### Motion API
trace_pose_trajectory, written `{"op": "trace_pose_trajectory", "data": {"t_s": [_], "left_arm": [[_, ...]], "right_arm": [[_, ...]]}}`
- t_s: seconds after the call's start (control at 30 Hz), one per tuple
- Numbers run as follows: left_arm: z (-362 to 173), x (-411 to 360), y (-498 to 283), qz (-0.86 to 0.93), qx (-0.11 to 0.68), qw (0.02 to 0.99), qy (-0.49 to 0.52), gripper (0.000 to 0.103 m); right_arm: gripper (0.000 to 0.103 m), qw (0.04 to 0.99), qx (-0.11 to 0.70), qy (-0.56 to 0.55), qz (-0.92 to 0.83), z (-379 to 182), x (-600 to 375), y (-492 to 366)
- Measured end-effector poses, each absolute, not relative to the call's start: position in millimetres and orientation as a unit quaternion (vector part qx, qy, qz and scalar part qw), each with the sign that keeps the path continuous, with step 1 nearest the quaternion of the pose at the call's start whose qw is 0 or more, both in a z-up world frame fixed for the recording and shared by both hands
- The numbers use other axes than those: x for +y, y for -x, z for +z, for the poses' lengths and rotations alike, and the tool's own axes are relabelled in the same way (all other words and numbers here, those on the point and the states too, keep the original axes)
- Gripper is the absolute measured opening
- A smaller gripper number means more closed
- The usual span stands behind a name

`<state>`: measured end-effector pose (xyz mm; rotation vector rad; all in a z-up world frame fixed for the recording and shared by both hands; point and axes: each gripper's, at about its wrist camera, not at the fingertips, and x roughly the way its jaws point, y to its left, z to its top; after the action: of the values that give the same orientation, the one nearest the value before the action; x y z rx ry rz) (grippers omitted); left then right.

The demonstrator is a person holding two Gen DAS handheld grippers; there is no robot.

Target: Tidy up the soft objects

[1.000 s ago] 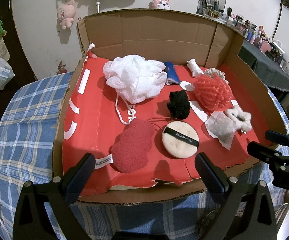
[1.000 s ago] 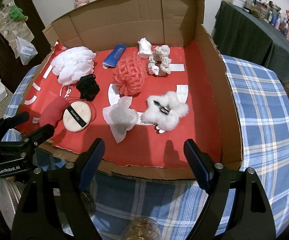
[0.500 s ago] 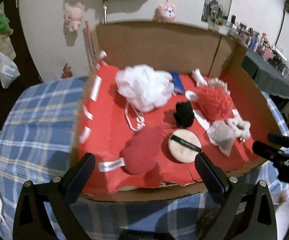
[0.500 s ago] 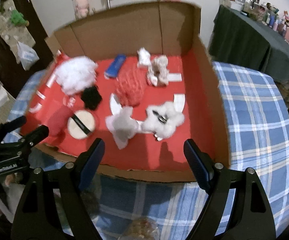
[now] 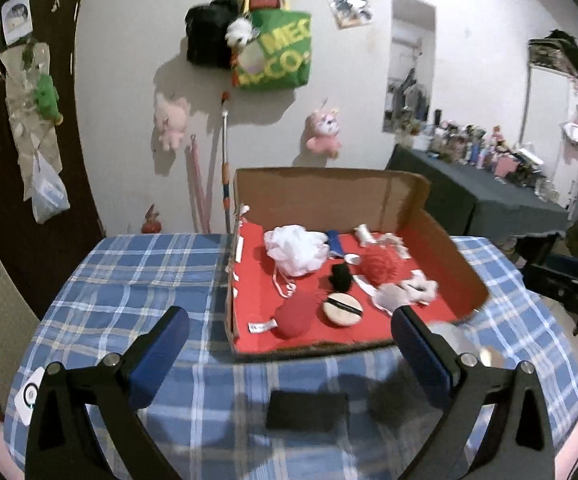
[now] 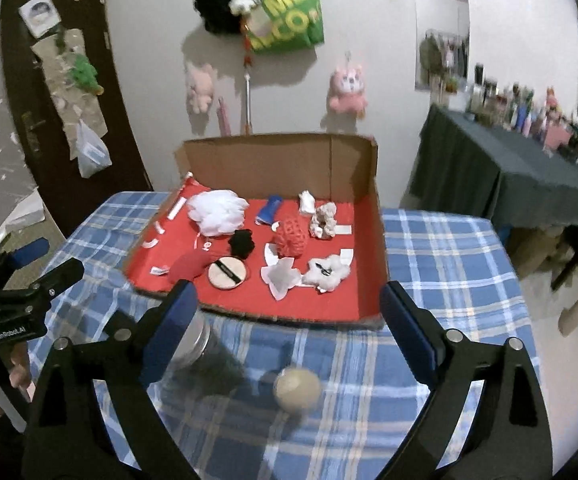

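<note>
A cardboard box (image 5: 441,236) (image 6: 381,236) with a red floor holds several soft things: a white mesh pouf (image 5: 295,250) (image 6: 219,212), a red mesh pouf (image 5: 381,268) (image 6: 291,238), a black scrunchie (image 6: 241,242), a round powder puff (image 5: 341,310) (image 6: 227,274), a dark red sponge (image 5: 297,314), a white fluffy clip (image 6: 327,274). My left gripper (image 5: 289,346) hangs open over the tablecloth, short of the box. My right gripper (image 6: 289,318) is empty, its jaws opening, also short of the box.
The blue plaid table (image 5: 137,276) carries a black flat object (image 5: 307,410), a glass jar (image 6: 197,340) and a beige ball (image 6: 297,390) near the front edge. A dark table (image 6: 529,168) with bottles stands at the right. Plush toys and bags hang on the wall.
Both grippers pulled back and rose away from the box, which now looks smaller and farther. The soft things inside have not moved. The right jaws stand a little wider.
</note>
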<state>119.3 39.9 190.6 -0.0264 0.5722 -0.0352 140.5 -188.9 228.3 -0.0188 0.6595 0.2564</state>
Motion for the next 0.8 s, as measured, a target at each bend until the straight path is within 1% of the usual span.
{"op": "trace_pose_trajectory", "data": {"t_s": [0.03,0.1,0.17,0.27,0.47,0.63,0.8], "left_arm": [[190,38,-109,-0.017,0.272,0.962,0.011,0.103],[188,33,-91,-0.017,0.256,0.966,0.003,0.103],[181,29,-72,-0.019,0.244,0.970,-0.004,0.103],[165,24,-53,-0.023,0.249,0.968,0.004,0.103],[120,14,-39,-0.028,0.279,0.960,0.018,0.103],[75,1,-52,-0.025,0.326,0.945,0.003,0.103],[43,-6,-63,-0.024,0.362,0.932,-0.008,0.103]], "right_arm": [[0.094,0.941,0.315,0.012,0.124,228,-188,-130],[0.099,0.946,0.299,0.011,0.126,223,-187,-106],[0.099,0.949,0.289,0.007,0.129,214,-186,-85],[0.099,0.949,0.289,0.002,0.129,194,-186,-67],[0.099,0.940,0.323,0.000,0.108,137,-182,-57],[0.099,0.929,0.359,0.005,0.088,96,-183,-68],[0.099,0.920,0.384,0.019,0.075,67,-178,-80]]}}
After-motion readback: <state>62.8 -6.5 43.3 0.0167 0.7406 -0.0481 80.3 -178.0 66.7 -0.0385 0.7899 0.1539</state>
